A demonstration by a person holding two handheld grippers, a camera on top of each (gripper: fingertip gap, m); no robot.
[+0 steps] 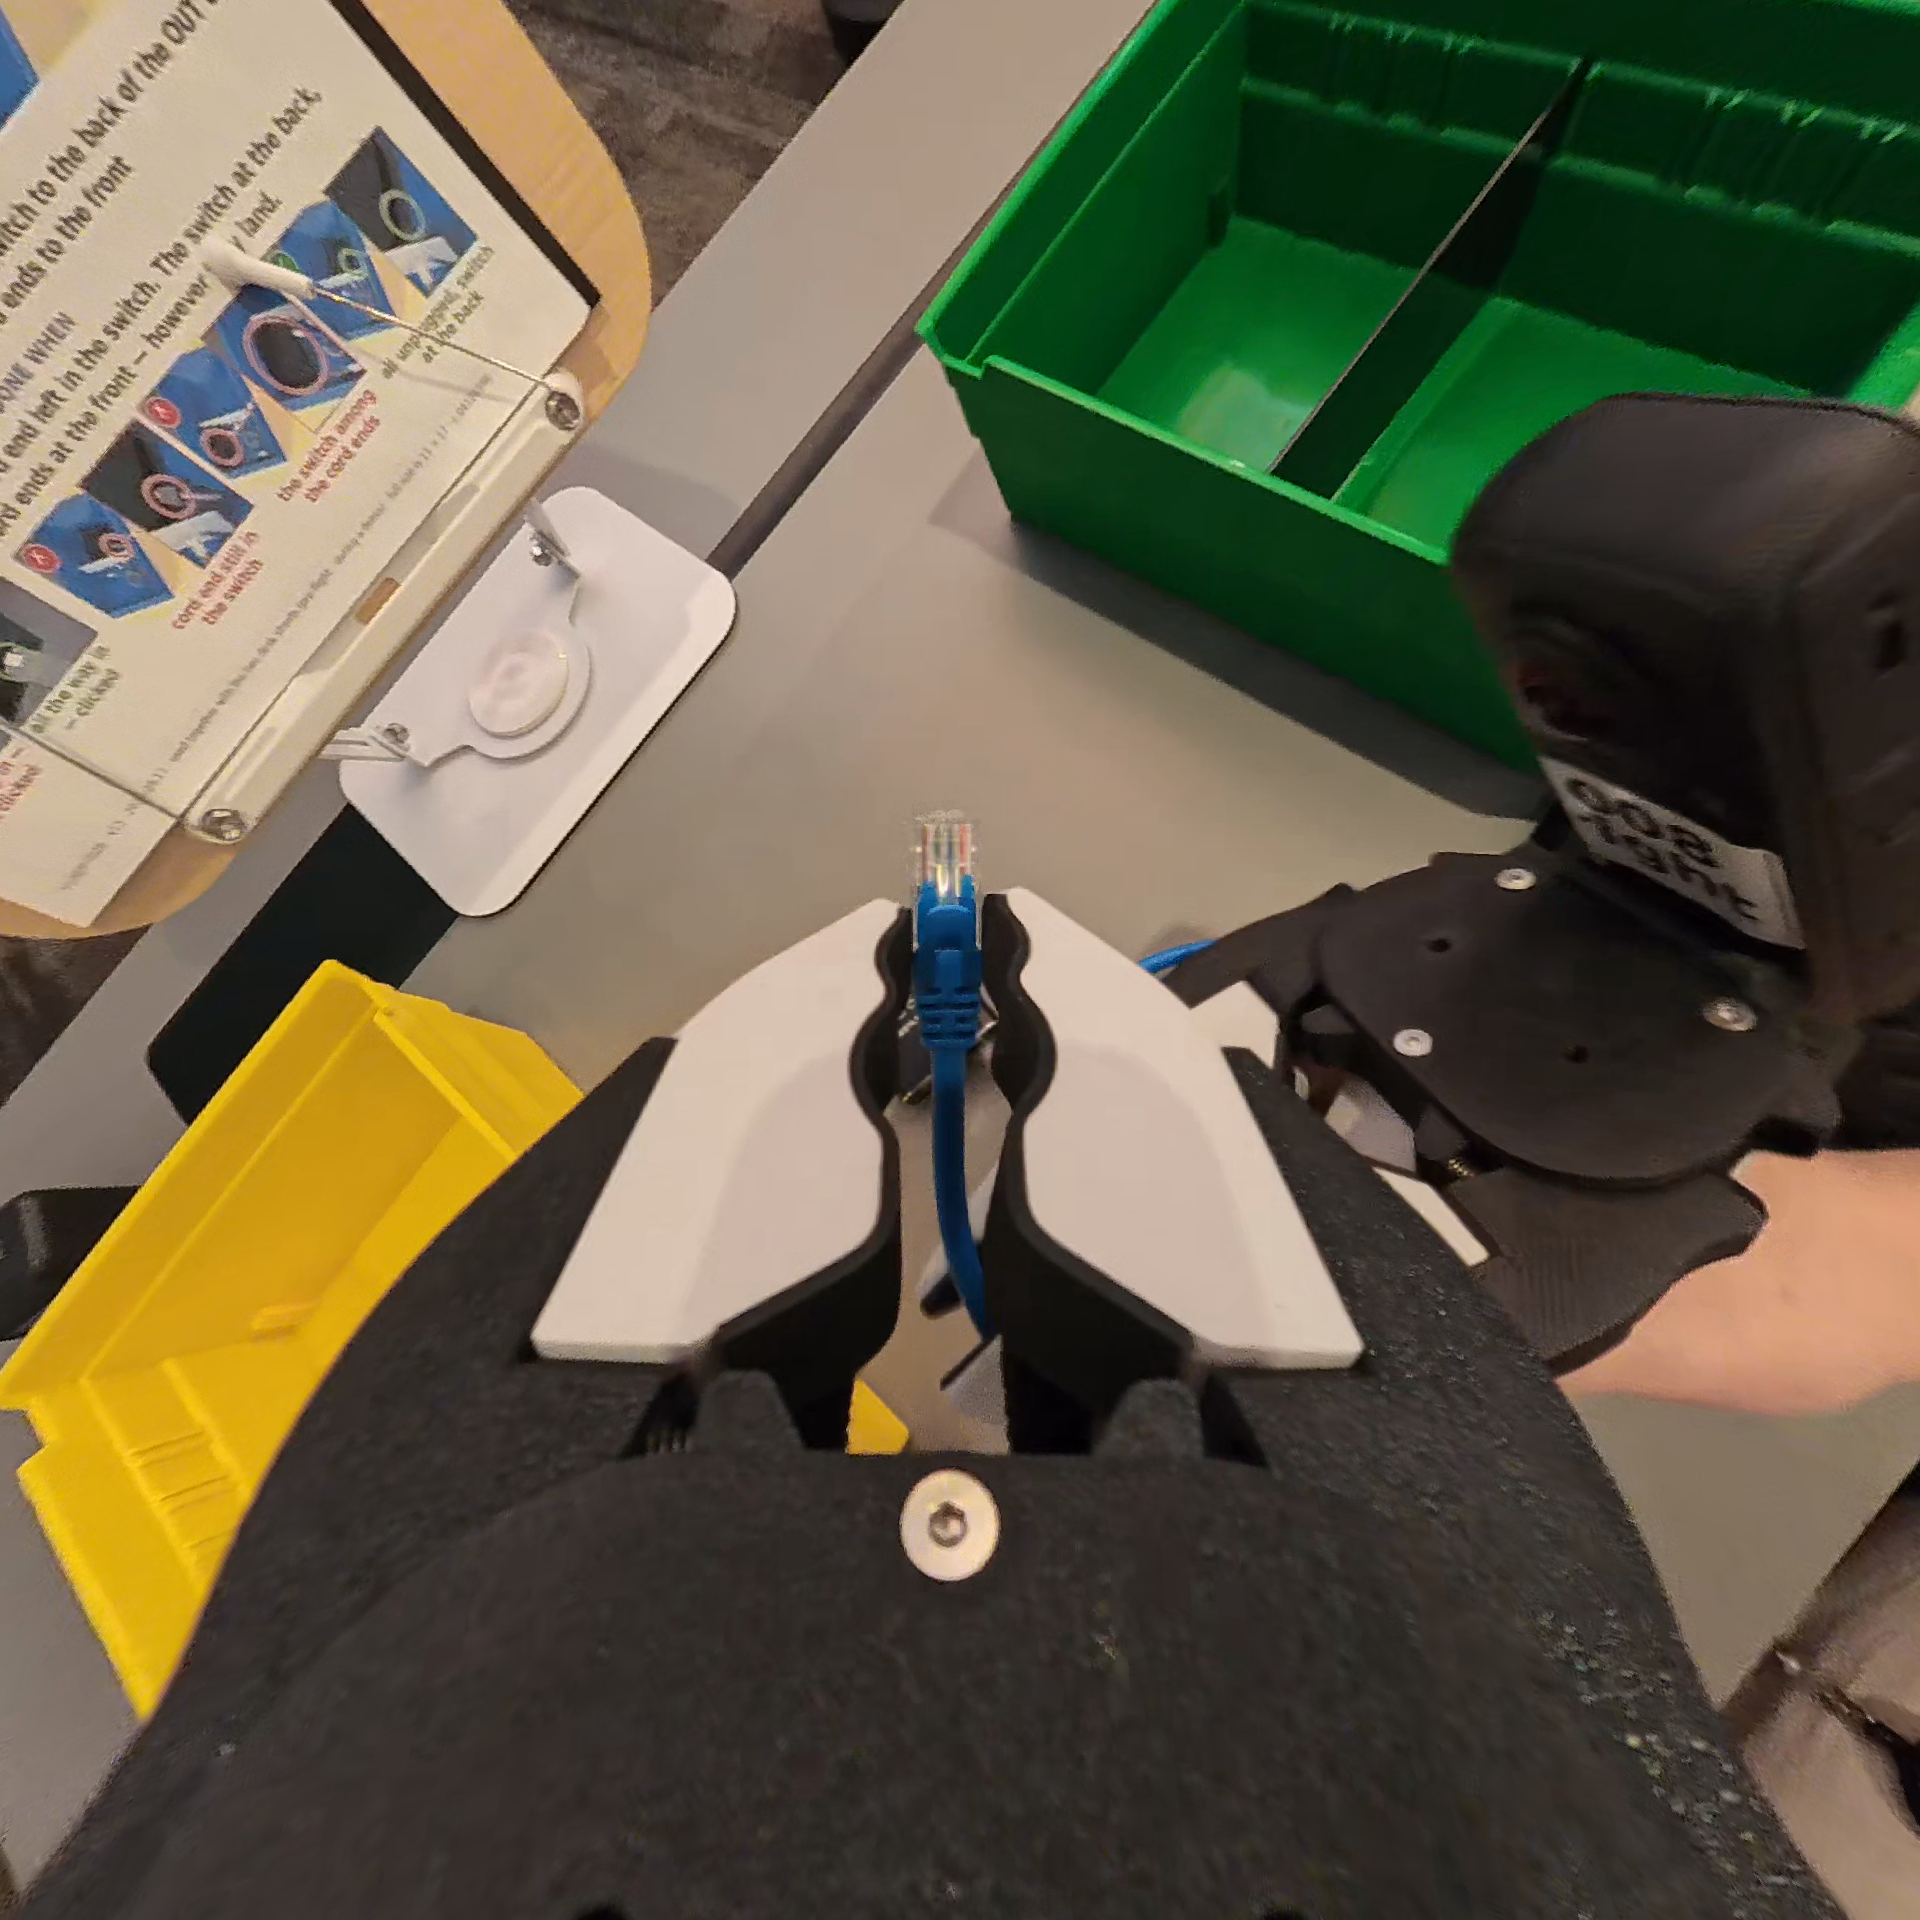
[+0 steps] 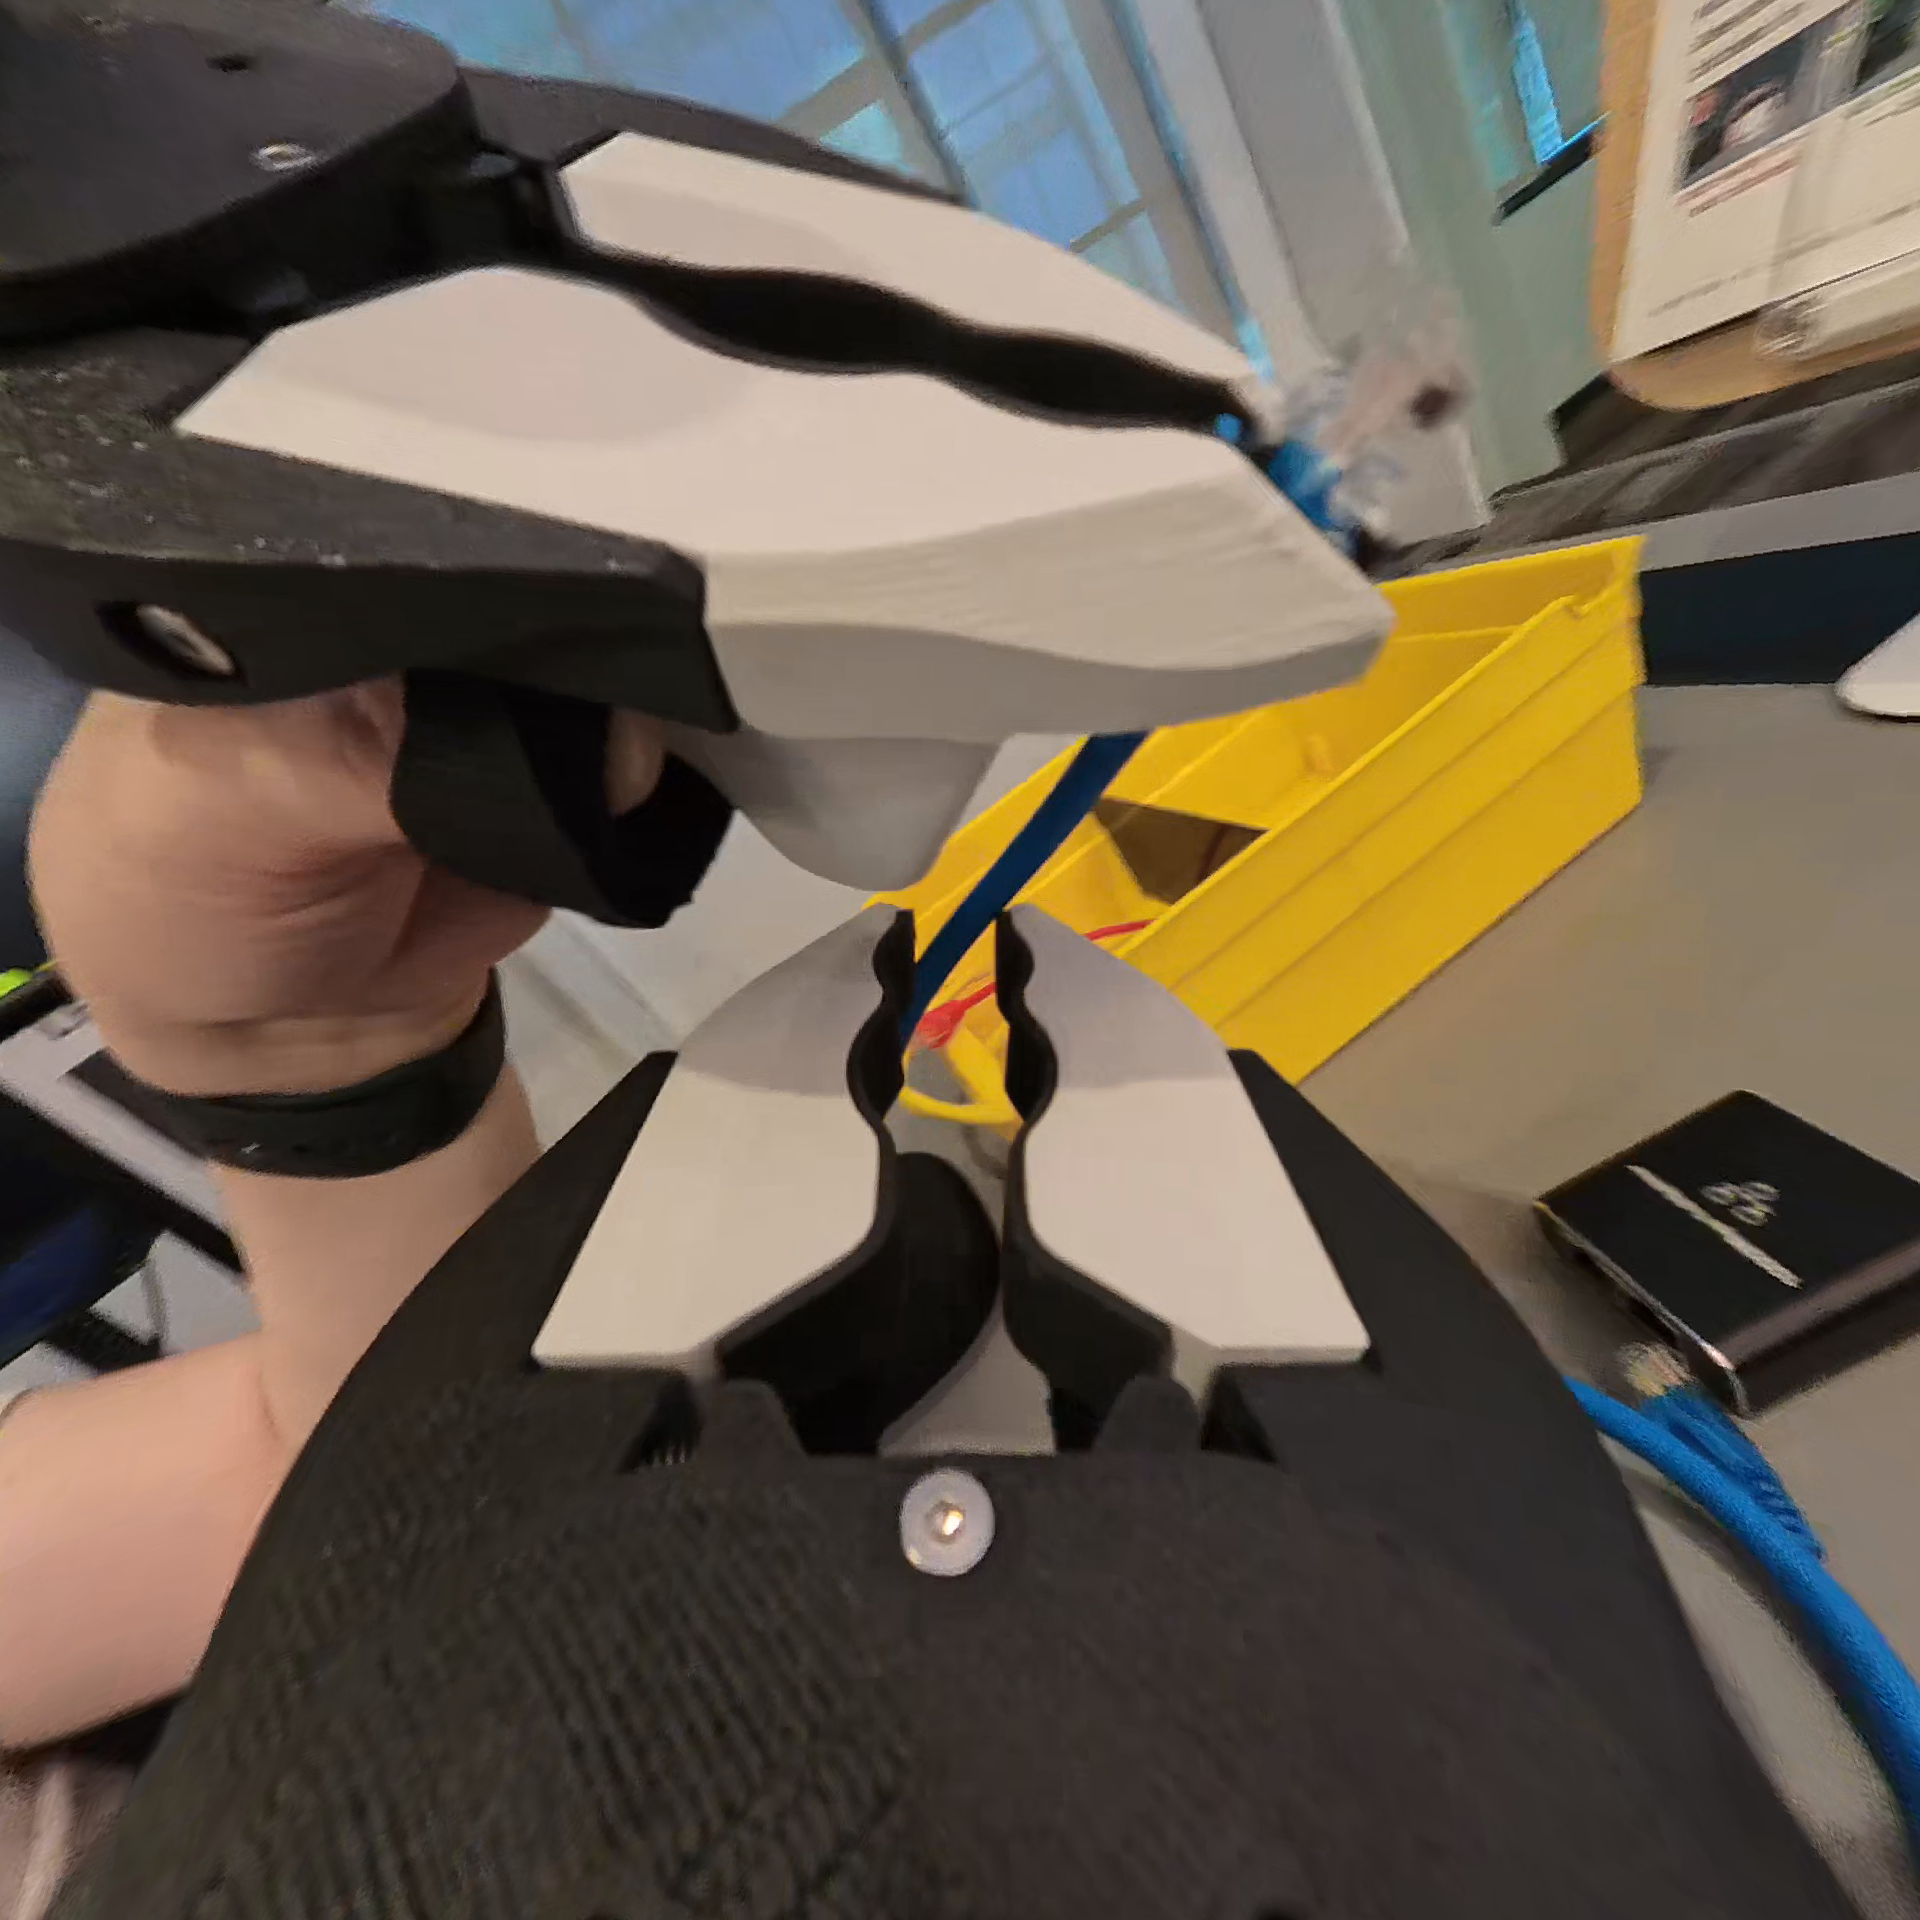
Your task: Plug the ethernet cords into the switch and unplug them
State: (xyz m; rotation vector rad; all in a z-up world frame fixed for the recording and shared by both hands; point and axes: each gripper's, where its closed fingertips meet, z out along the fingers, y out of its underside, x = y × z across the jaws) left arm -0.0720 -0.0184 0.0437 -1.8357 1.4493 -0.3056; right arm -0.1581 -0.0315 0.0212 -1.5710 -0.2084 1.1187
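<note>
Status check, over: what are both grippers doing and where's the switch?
Left gripper clamped on blue ethernet plug. Right gripper open around its cord, not gripping. Switch on table, unobstructed.

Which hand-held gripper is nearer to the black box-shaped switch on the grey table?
Right. The right hand-held gripper points beside the black box-shaped switch, which lies just to its right. The left hand-held gripper is raised above the yellow plastic bin, farther away.

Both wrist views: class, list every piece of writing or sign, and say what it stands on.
Instruction sheet on the wooden board: black and red print, legible, wording withheld.
White label on black casing: dark print, wording withheld.
Black box: pale emblem, too blurred to read.
</note>
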